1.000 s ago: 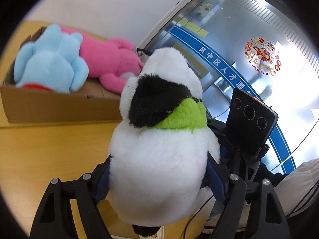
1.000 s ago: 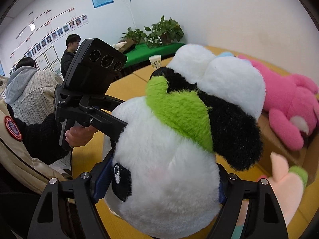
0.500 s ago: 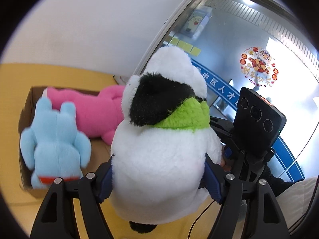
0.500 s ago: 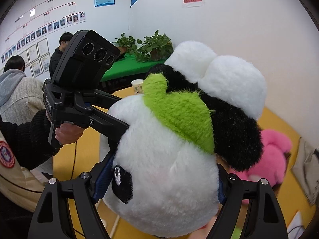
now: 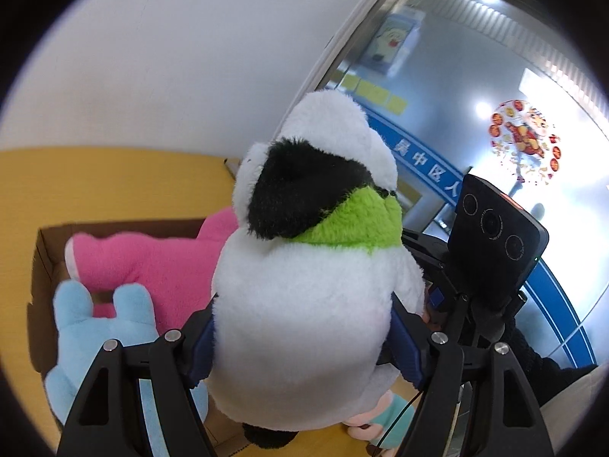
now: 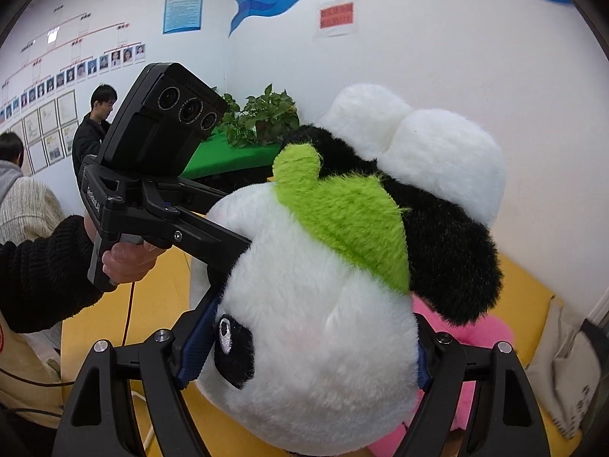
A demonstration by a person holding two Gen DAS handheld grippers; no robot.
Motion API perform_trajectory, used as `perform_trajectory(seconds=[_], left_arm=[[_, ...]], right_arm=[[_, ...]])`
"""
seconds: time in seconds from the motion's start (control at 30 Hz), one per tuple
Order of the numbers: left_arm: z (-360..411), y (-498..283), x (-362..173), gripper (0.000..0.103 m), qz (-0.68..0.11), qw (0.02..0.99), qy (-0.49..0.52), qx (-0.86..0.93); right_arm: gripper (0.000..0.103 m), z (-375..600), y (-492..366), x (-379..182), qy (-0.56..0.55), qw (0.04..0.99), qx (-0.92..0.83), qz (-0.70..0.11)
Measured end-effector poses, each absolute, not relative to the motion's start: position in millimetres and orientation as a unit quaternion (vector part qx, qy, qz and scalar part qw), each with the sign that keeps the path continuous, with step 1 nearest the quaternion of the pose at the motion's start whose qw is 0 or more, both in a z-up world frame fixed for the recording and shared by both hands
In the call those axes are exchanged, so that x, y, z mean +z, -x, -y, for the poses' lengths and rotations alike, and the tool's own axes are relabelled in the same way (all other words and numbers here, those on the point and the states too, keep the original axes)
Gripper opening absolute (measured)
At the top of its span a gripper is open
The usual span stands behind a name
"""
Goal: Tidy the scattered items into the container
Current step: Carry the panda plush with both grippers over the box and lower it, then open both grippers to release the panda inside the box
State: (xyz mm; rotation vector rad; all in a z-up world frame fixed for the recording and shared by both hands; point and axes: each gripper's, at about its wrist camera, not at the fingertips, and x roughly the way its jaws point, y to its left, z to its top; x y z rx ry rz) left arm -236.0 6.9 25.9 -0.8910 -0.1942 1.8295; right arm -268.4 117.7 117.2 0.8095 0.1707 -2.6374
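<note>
A big white panda plush (image 5: 304, 327) with black ears and a green leaf is held in the air between both grippers. My left gripper (image 5: 300, 342) is shut on its body. My right gripper (image 6: 304, 350) is shut on its head (image 6: 316, 323). Below it in the left wrist view, the cardboard box (image 5: 42, 266) holds a pink plush (image 5: 152, 262) and a light blue plush (image 5: 99, 331). The pink plush also shows in the right wrist view (image 6: 479, 335). The panda hides much of the box.
The box stands on a yellow table (image 5: 95, 179) against a white wall. A small pink and teal plush (image 5: 384, 419) lies under the panda. A glass door (image 5: 475, 95) is at the right. People (image 6: 95, 129) stand far off by a green table with plants (image 6: 266, 114).
Both grippers have lifted the panda higher and carried it over the box. In the left wrist view the box and its plush toys have slid down and under the panda.
</note>
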Motion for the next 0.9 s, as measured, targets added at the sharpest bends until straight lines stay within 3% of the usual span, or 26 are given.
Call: perform_trajectory(seconds=[0.37, 0.67, 0.9], left_arm=[[-11, 258, -76, 0.075, 0.117, 0.446, 0.491, 0.739], [-4, 252, -93, 0.075, 0.117, 0.394, 0.517, 0.751], [-17, 251, -100, 0.076, 0.055, 0.369, 0.510, 0.775]], right_arm=[[0.086, -144, 316, 1, -0.364, 0.225, -0.902, 0.047], [0.086, -131, 329, -25, -0.414, 0.259, -0.869, 0.088], [0.092, -126, 345, -50, -0.458, 0.243, -0.851, 0.087]])
